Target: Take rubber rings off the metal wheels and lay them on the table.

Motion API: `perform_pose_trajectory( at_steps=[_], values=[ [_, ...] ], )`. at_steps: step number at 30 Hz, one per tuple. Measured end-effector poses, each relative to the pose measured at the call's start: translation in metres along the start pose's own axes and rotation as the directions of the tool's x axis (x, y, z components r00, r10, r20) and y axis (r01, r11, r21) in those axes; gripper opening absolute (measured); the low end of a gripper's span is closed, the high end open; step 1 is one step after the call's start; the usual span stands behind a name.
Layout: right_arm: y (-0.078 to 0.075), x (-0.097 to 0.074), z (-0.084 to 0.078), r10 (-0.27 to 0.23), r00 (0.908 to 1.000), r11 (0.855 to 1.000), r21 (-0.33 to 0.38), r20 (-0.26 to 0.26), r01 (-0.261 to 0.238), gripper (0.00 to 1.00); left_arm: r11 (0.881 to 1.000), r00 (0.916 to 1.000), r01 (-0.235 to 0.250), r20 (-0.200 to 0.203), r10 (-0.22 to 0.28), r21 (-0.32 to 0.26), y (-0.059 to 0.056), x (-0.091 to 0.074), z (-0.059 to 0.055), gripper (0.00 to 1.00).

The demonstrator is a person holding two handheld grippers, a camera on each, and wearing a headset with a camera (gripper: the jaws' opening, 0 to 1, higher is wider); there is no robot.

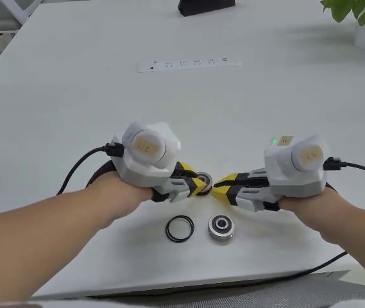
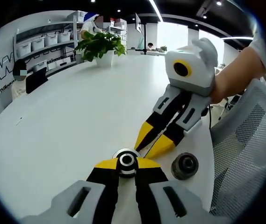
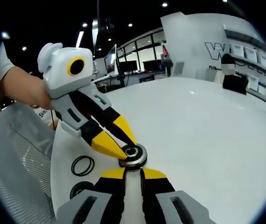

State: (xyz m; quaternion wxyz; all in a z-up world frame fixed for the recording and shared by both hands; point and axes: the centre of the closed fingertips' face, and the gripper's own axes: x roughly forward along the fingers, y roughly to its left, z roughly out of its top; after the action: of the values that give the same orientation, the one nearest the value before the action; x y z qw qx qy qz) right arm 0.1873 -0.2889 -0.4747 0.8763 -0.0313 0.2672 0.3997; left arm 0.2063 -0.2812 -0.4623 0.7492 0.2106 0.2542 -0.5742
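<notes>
Item 1. Rubber ring (image 1: 179, 228): black, lying flat on the white desk (image 1: 73, 96) near its front edge, off any wheel.

Item 2. Loose wheel (image 1: 221, 227): metal, lying flat just beside the ring and apart from it.

Item 3. Left claw (image 1: 198, 185): held in the person's left hand, its yellow-tipped jaws closed on the held wheel (image 1: 203, 180). In the left gripper view the wheel sits gripped between the two tips.

Item 4. Held wheel: metal with a dark centre, between the two claws, beyond the ring and the loose wheel. Whether it is raised off the desk cannot be told.

Item 5. Right claw (image 1: 217, 186): held in the right hand, its jaws drawn narrow and the tips meeting at the rim of the held wheel. Whether they pinch a ring there cannot be told.

Item 6. Power strip (image 1: 188, 63): white, lying flat at mid-desk, well apart from the claws.

Item 7. Plant (image 1: 355, 9): green leaves at the far right corner.
</notes>
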Motion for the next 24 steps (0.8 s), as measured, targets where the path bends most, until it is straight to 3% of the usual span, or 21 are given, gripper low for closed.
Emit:
perform_pose_trajectory(
  at_steps=[9, 14, 24],
  values=[
    [0.003, 0.009, 0.009, -0.012, 0.9997, 0.999, -0.034, 0.019, 0.013, 0.3, 1.0, 1.0, -0.001, -0.001, 0.001, -0.001, 0.0, 0.0, 0.0, 0.07],
    [0.006, 0.015, 0.011, -0.011, 0.9999, 0.998, -0.068, 0.007, 0.011, 0.29, 1.0, 1.0, -0.003, -0.001, 0.003, -0.003, 0.0, 0.0, 0.0, 0.07],
    [0.002, 0.013, 0.008, -0.027, 0.9996, 0.998, -0.049, 0.002, 0.027, 0.23, 1.0, 1.0, -0.005, -0.001, 0.005, -0.005, 0.0, 0.0, 0.0, 0.07]
  ],
)
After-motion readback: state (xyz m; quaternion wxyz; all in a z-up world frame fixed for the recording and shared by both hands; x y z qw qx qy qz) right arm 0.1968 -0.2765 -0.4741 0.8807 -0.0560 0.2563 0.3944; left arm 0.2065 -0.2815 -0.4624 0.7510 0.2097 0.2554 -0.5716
